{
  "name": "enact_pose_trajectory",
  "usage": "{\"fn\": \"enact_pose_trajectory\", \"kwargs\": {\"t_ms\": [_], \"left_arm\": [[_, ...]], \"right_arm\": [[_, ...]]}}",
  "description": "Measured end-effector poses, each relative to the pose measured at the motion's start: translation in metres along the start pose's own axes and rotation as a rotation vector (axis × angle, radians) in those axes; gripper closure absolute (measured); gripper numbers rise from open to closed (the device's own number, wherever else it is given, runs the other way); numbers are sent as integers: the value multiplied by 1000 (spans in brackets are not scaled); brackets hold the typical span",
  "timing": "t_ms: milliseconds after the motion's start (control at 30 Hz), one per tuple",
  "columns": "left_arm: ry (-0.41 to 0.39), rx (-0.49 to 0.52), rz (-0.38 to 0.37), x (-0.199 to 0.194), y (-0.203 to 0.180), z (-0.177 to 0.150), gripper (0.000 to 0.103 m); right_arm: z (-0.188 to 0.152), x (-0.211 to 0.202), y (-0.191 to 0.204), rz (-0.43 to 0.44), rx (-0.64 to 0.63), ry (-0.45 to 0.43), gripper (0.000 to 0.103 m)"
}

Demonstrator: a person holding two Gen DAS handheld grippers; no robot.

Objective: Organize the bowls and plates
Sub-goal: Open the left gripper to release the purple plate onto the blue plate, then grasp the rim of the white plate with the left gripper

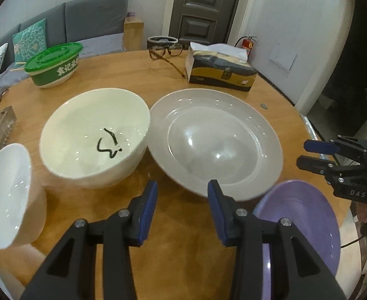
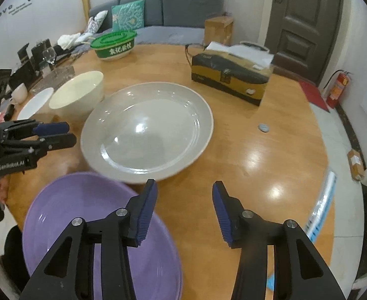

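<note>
Grey plate [image 2: 147, 127] lies on the tabletop [image 2: 258, 162] just ahead of both wide, empty jaws. Its near rim sits between the left gripper [image 1: 182, 195] jaws, likely nearer than the right gripper [image 2: 184, 195], which hovers beside the purple plate [image 2: 101, 225].

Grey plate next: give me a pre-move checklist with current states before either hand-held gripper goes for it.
1. Left hand-held gripper open, nothing held: ok.
2. Right hand-held gripper open, nothing held: ok.
3. Grey plate holds nothing: ok.
4. Grey plate's near rim free of the purple plate: cannot tell, they overlap in view.
5. Gap between the cream bowl and grey plate: not ok, rims look touching.
6. Tissue box apart from the grey plate: ok.
</note>
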State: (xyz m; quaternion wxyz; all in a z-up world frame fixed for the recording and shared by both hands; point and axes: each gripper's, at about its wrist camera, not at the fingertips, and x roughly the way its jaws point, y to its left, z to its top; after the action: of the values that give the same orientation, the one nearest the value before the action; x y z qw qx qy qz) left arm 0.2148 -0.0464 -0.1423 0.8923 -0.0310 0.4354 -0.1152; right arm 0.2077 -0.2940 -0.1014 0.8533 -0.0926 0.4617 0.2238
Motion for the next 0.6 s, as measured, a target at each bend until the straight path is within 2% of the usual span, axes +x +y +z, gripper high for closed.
{"fn": "enact_pose_trajectory", "kwargs": {"t_ms": [133,267,333,367,467,600], "left_arm": [[19,-14,21,21,2,10,65],[26,-5,45,34,3,16,65],[36,-6,52,40,3,19,68],[42,1,59,44,3,20,72],[44,23,77,48,-1,22,74],[49,30,58,54,-7,28,75]], "right_arm": [[12,27,-6,2,-8,33,63],[19,40,-13,21,16,29,62],[22,48,-15,32,10,41,63],[22,50,-15,40,12,45,66],[24,56,-16,53,15,48,77],[24,59,-23,20,24,47,78]]}}
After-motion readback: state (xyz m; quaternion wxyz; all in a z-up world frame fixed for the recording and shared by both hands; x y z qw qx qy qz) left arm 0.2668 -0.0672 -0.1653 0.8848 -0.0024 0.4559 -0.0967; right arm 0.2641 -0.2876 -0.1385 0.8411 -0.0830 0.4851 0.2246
